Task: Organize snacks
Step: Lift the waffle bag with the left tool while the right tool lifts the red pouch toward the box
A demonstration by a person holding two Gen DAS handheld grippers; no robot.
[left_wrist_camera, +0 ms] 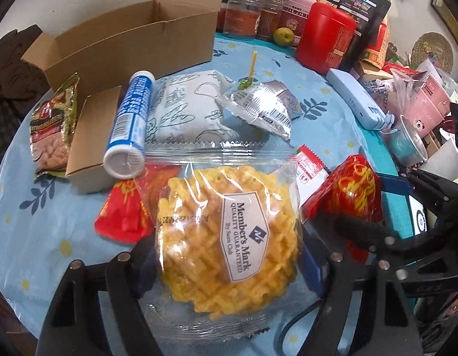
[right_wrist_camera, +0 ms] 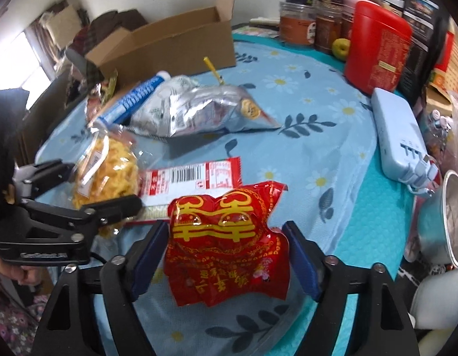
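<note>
My left gripper (left_wrist_camera: 229, 267) is shut on a clear bag of yellow lattice crisps (left_wrist_camera: 226, 243), also seen in the right wrist view (right_wrist_camera: 107, 172). My right gripper (right_wrist_camera: 226, 255) is shut on a red packet with gold characters (right_wrist_camera: 226, 249), which shows in the left wrist view (left_wrist_camera: 350, 190). Both are held just above the blue flowered tablecloth (right_wrist_camera: 312, 136). An open cardboard box (left_wrist_camera: 134, 38) stands at the back left. Before it lie a blue-white tube (left_wrist_camera: 131, 121), a white patterned pack (left_wrist_camera: 184, 109), a silver bag (left_wrist_camera: 261, 106), a nut packet (left_wrist_camera: 51, 124) and red packets (left_wrist_camera: 125, 207).
A small cardboard box (left_wrist_camera: 92, 142) sits by the tube. Jars (left_wrist_camera: 241, 14), a red canister (left_wrist_camera: 324, 35), a green fruit (left_wrist_camera: 284, 36), a pale blue power strip (left_wrist_camera: 359, 98) and a metal pot (right_wrist_camera: 454, 219) crowd the back and right edge.
</note>
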